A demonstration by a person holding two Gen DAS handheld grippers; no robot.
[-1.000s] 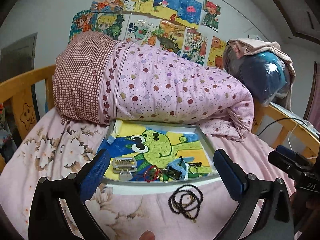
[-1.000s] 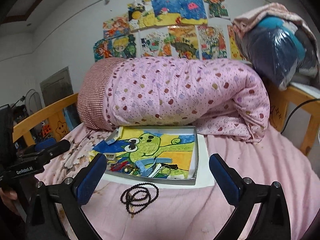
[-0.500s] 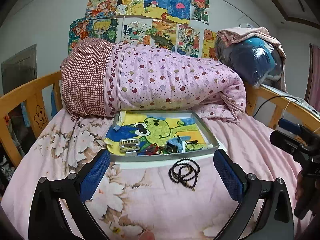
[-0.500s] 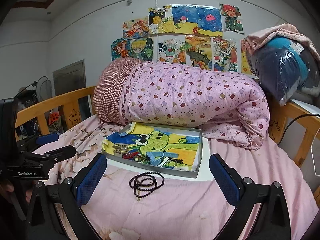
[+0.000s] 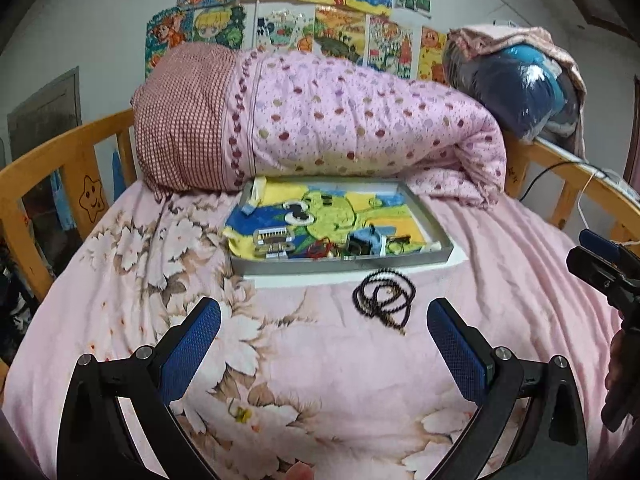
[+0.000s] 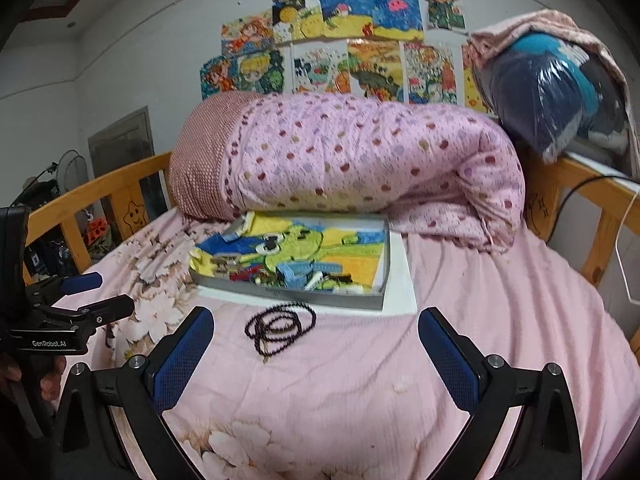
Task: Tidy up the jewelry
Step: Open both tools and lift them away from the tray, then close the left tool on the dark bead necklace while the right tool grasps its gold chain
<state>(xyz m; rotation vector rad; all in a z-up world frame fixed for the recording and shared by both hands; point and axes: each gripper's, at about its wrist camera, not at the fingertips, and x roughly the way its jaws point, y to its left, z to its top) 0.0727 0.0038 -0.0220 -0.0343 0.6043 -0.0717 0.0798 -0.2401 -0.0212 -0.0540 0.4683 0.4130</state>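
Note:
A grey tray (image 5: 344, 265) (image 6: 288, 294) with a frog picture inside lies on the pink bed, holding several small jewelry pieces along its near edge. A coiled black bead necklace (image 5: 383, 299) (image 6: 280, 326) lies on the sheet just in front of the tray. My left gripper (image 5: 324, 322) hovers open above the sheet, well short of the necklace. My right gripper (image 6: 316, 330) is open too, with the necklace lying ahead between its blue pads. Neither holds anything. The right gripper (image 5: 604, 264) shows at the left view's right edge, the left gripper (image 6: 76, 308) at the right view's left edge.
A rolled pink dotted quilt (image 5: 320, 120) (image 6: 360, 160) lies right behind the tray. Wooden bed rails (image 5: 52, 168) (image 6: 600, 216) run along both sides. A bagged blue bundle (image 5: 524, 92) sits at the back right. A white sheet (image 6: 400, 280) lies under the tray.
Both grippers have pulled back and up from the tray, so tray and necklace look smaller and farther away. Both stay open. Nothing on the bed has moved.

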